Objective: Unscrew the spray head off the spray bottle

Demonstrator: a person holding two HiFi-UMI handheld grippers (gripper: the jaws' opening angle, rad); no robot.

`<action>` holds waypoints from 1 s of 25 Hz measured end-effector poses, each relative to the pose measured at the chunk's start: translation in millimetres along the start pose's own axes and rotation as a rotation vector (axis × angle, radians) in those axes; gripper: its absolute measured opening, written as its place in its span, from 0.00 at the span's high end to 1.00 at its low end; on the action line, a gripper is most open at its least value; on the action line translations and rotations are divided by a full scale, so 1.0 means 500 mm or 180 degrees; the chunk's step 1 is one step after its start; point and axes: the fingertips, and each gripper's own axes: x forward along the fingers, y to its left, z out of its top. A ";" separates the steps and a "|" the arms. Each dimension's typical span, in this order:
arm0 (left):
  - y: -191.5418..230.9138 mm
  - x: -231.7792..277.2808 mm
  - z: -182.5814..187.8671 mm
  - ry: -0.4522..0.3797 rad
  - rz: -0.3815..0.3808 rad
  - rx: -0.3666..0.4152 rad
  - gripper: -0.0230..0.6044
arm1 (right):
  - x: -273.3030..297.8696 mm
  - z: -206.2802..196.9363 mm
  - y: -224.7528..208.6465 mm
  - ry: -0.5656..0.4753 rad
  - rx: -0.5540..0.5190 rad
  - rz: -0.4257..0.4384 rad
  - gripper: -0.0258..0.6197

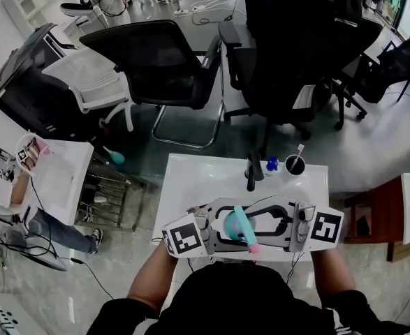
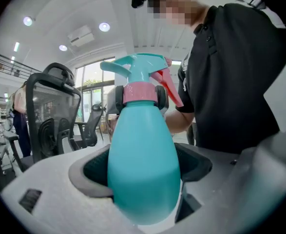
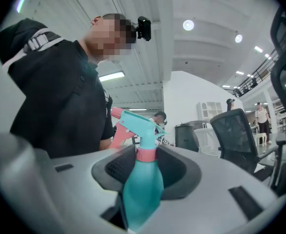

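Observation:
A teal spray bottle [image 1: 234, 223] hangs over the white table's near edge, between my two grippers. My left gripper [image 2: 143, 172] is shut on the bottle's fat teal body [image 2: 143, 160], with a pad pressed on each side. My right gripper [image 3: 146, 156] faces it from the other side, its dark pads close against the pink collar [image 3: 145, 154] under the teal spray head [image 3: 137, 123]. The pink trigger [image 3: 117, 130] points toward the person's chest. In the head view the left gripper [image 1: 218, 229] and the right gripper [image 1: 271, 227] meet around the bottle.
On the white table [image 1: 191, 180] stand a black upright object [image 1: 251, 172], a small blue cap [image 1: 272, 164] and a cup with a stick in it [image 1: 295, 165]. Black office chairs [image 1: 163, 68] stand beyond the table. Another person's arm [image 1: 23, 180] shows at the left.

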 end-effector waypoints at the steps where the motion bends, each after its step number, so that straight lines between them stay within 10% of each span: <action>1: 0.012 -0.003 -0.002 -0.0023 0.0113 -0.0042 0.33 | 0.000 0.001 -0.008 -0.0052 0.0012 -0.0085 0.74; 7: 0.084 -0.022 -0.032 0.0059 0.0757 -0.0252 0.33 | -0.039 0.012 -0.073 -0.0404 0.0046 -0.0766 0.66; 15: 0.205 -0.095 -0.101 0.0638 0.2149 -0.0399 0.33 | -0.050 -0.035 -0.115 0.0038 -0.0163 -0.1544 0.70; 25: 0.177 -0.061 -0.091 0.0627 0.2019 -0.0378 0.33 | -0.036 -0.024 -0.129 -0.0087 -0.0046 -0.1614 0.76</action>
